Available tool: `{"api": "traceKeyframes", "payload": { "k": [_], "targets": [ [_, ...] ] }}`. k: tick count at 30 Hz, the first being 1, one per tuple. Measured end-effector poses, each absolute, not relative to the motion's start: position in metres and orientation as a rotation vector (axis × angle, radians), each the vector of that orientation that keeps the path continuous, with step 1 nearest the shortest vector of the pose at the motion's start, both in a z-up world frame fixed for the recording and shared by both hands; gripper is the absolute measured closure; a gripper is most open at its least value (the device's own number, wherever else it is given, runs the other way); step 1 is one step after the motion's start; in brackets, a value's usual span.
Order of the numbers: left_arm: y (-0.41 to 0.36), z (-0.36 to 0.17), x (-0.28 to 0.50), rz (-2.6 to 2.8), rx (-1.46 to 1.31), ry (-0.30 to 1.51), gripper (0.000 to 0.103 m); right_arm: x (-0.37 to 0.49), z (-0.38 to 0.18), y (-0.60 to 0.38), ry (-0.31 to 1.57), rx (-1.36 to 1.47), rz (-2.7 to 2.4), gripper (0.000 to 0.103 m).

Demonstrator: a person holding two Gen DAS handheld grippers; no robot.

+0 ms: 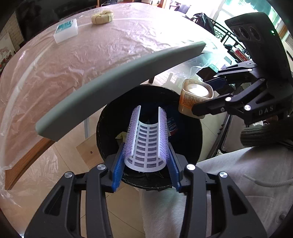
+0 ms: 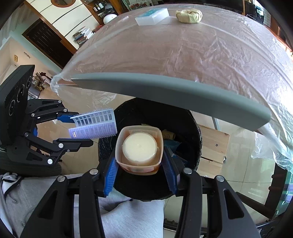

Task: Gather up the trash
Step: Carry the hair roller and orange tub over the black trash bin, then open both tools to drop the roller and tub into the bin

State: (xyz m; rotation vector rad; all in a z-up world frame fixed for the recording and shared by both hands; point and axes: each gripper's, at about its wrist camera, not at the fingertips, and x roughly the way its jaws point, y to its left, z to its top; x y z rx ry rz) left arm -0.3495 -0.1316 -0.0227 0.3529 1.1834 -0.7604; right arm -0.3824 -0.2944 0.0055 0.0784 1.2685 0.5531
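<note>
My left gripper (image 1: 146, 161) is shut on a white curved hair roller with purple bristles (image 1: 147, 141) and holds it over the open black trash bin (image 1: 192, 146). The roller also shows in the right wrist view (image 2: 93, 123). My right gripper (image 2: 140, 164) is shut on an orange plastic cup with a white lid (image 2: 140, 149), held over the same bin (image 2: 183, 119). In the left wrist view the cup (image 1: 195, 97) sits at the bin's right rim. Some trash lies inside the bin.
The table (image 1: 82, 55) is covered with clear plastic sheet; its grey edge (image 1: 109, 87) overhangs the bin. A white box (image 1: 66, 31) and a beige lump (image 1: 102, 16) lie at the table's far side. My grey-clad legs (image 1: 228, 183) are below the bin.
</note>
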Motion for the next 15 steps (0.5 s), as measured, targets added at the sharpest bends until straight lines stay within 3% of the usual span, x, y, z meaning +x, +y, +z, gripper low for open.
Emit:
{"api": "traceKeyframes", "payload": {
  "k": [15],
  "targets": [
    [-0.146,-0.054,-0.326,-0.722,0.368,1.232,0.059,-0.372,-0.024,-0.287,1.321,0.04,0.517,0.058]
  ]
}}
